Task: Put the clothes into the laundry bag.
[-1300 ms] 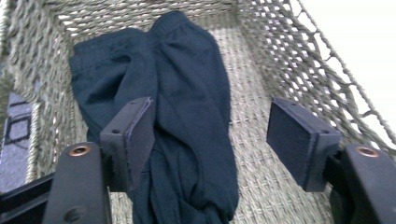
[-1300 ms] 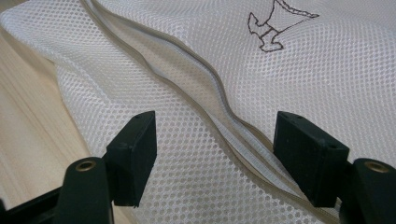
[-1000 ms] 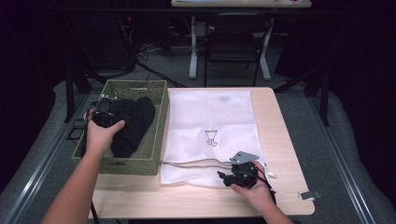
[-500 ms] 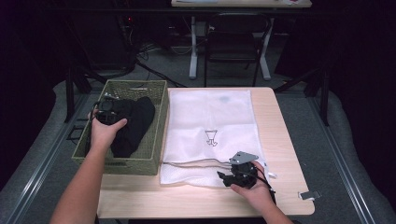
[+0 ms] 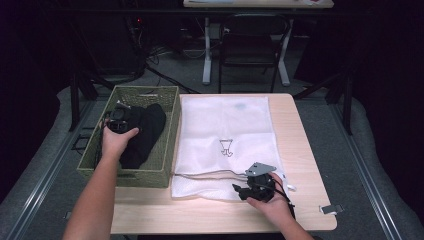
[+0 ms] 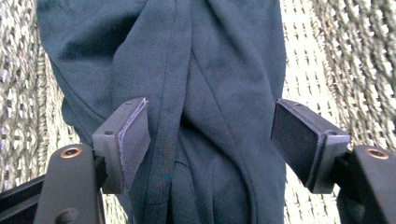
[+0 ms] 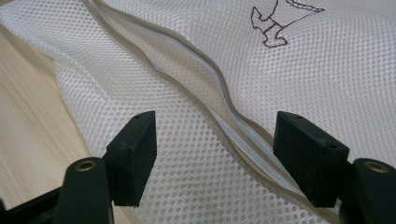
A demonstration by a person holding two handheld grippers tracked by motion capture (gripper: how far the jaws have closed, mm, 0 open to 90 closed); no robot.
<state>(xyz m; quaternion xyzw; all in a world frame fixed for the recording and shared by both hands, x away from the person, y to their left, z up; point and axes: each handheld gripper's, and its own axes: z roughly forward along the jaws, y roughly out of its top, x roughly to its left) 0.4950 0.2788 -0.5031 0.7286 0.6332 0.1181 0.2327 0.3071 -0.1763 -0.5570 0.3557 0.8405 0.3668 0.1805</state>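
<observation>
A dark garment (image 5: 145, 135) lies bunched in a green woven basket (image 5: 167, 150) at the table's left. My left gripper (image 5: 119, 121) hangs over it inside the basket; in the left gripper view it (image 6: 210, 140) stands open, jaws wide on either side of a fold of the dark garment (image 6: 205, 84), pads not pressing. A white mesh laundry bag (image 5: 225, 135) lies flat in the middle of the table, its zipper (image 7: 219, 102) running along the near edge. My right gripper (image 5: 247, 189) rests at that near edge, open (image 7: 215, 149) over the mesh bag (image 7: 327, 65).
The wooden table (image 5: 300, 125) has bare strips at the right and front. A small clip-like object (image 5: 331, 209) lies at the front right corner. A chair (image 5: 252, 40) and desk legs stand behind the table.
My left hand has sunk lower over the dark garment in the basket. The right hand and the mesh bag have not moved.
</observation>
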